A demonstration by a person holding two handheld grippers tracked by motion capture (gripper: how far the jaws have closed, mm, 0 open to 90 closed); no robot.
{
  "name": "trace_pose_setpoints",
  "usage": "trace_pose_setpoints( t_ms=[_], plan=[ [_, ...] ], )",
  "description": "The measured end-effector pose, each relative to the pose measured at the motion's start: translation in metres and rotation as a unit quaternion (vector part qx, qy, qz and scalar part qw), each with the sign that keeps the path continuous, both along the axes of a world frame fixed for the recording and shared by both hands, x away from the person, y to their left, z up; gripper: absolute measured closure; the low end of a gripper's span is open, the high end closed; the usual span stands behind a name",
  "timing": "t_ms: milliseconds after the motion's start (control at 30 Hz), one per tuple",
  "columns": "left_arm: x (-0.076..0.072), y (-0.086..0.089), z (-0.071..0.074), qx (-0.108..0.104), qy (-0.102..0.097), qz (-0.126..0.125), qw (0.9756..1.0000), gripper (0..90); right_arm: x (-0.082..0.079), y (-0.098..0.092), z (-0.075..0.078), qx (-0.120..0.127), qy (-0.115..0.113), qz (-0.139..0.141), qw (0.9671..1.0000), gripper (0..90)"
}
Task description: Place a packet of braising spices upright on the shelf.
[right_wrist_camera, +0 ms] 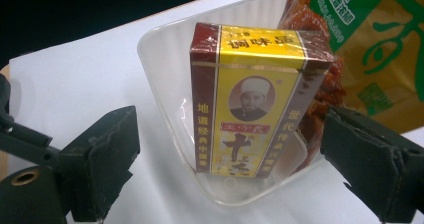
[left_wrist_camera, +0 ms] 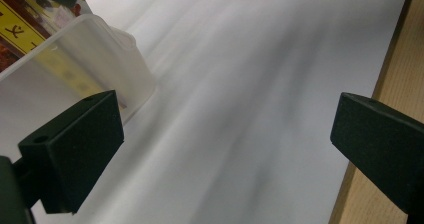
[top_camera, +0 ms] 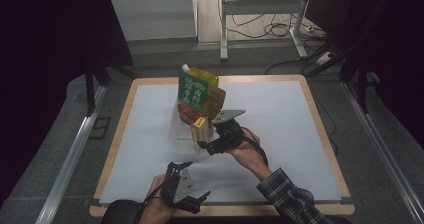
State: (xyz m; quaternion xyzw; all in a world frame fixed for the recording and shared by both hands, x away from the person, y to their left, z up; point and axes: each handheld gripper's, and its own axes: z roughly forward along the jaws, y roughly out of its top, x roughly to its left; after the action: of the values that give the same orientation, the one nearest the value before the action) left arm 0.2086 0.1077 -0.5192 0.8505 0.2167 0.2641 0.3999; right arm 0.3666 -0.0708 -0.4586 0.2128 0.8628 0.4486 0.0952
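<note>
A clear plastic tub [top_camera: 181, 133] stands mid-table on the white mat. In it a yellow and dark-red carton [top_camera: 200, 126] stands upright, beside a green-labelled bottle [top_camera: 194, 88] and an orange packet [top_camera: 216, 100]. My right gripper [top_camera: 209, 143] sits just right of the tub, open. In the right gripper view the carton [right_wrist_camera: 250, 99] stands in the tub [right_wrist_camera: 165, 59], and the open jaws [right_wrist_camera: 227, 169] stand apart on either side of it without touching. My left gripper [top_camera: 175, 170] rests near the front edge, open [left_wrist_camera: 225, 149] and holding nothing; the tub's corner [left_wrist_camera: 85, 59] lies off to its left.
The white mat [top_camera: 280, 134] covers a wooden tabletop whose rim [top_camera: 320, 129] shows around it. Dark grey floor, metal rails and a stand with cables lie beyond the far edge. A red snack pack [right_wrist_camera: 320, 84] and the green label [right_wrist_camera: 350, 9] crowd the carton's right side.
</note>
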Motion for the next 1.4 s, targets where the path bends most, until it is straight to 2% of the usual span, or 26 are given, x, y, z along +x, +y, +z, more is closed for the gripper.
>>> trace_pose_setpoints(
  t_ms=[400, 1400],
  plan=[
    [0.0, 0.0, 0.0, -0.003, 0.001, 0.002, 1.0, 0.2, -0.002, -0.017, 0.001, 0.0, -0.002, -0.009, 1.0, 8.6],
    [0.001, 0.001, 0.0, -0.001, 0.002, 0.001, 1.0, 0.2, -0.001, -0.052, -0.007, -0.028, -0.005, -0.033, 0.9991, 6.7]
  ],
)
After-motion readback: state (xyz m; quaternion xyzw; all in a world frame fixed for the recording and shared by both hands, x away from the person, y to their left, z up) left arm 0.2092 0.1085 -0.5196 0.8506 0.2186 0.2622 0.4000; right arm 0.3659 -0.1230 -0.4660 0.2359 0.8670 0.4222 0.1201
